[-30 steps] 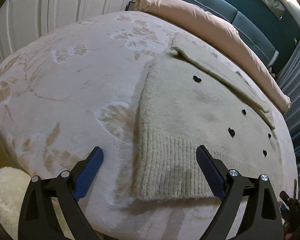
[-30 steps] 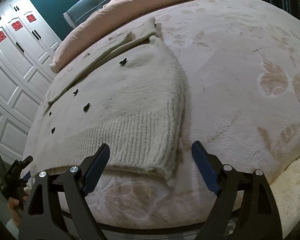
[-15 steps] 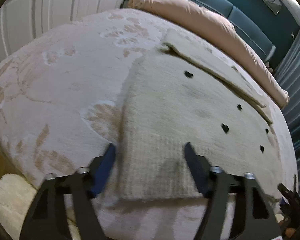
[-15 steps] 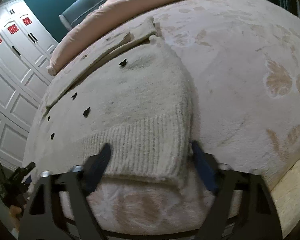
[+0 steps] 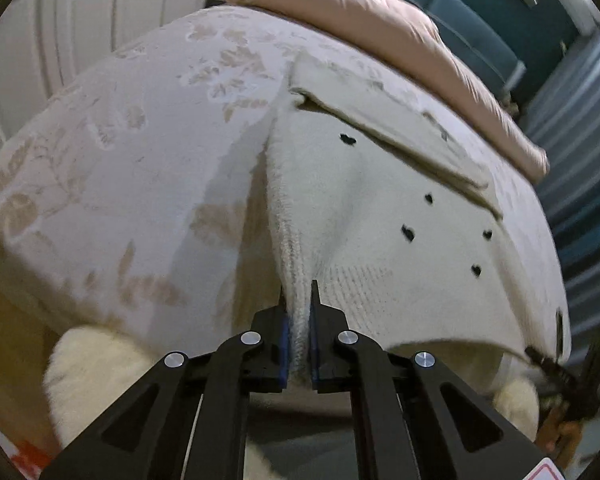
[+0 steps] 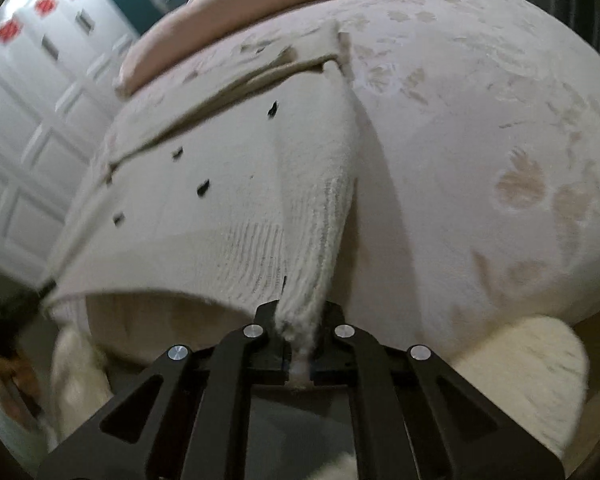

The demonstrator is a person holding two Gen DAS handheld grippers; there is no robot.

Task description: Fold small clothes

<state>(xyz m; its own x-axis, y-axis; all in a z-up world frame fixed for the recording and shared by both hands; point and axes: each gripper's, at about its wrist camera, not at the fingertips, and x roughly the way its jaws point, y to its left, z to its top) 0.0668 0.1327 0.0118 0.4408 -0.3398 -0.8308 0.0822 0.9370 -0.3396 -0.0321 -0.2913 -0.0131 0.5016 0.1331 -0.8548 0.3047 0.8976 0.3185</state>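
The left gripper (image 5: 298, 320) sits low in the middle of its picture and points up toward the top of the frame. Its jaws are squeezed together on the ribbed bottom edge of the sweater (image 5: 364, 216). A thin strip of knit shows between the two blue pads (image 5: 285, 336).

The right gripper (image 6: 300, 320) sits the same way, low in the middle of its picture. Its jaws are squeezed on the other bottom corner of the sweater (image 6: 220, 184), and a bunch of fluffy knit pokes out between them.

The sweater is cream with small black hearts (image 5: 407, 233). Most of it lies flat on the bed (image 5: 120, 168), in the middle and right of the left picture and in the middle and left of the right picture. From each pair of jaws a ridge of cloth runs up the frame. The bottom edge is off the bed, and a dark gap shows under it in both pictures.

The bed cover has a pale leaf pattern. A pink pillow (image 5: 380, 24) lies along the top of the bed, past the sweater. White doors (image 6: 32, 92) fill the upper left of the right picture.
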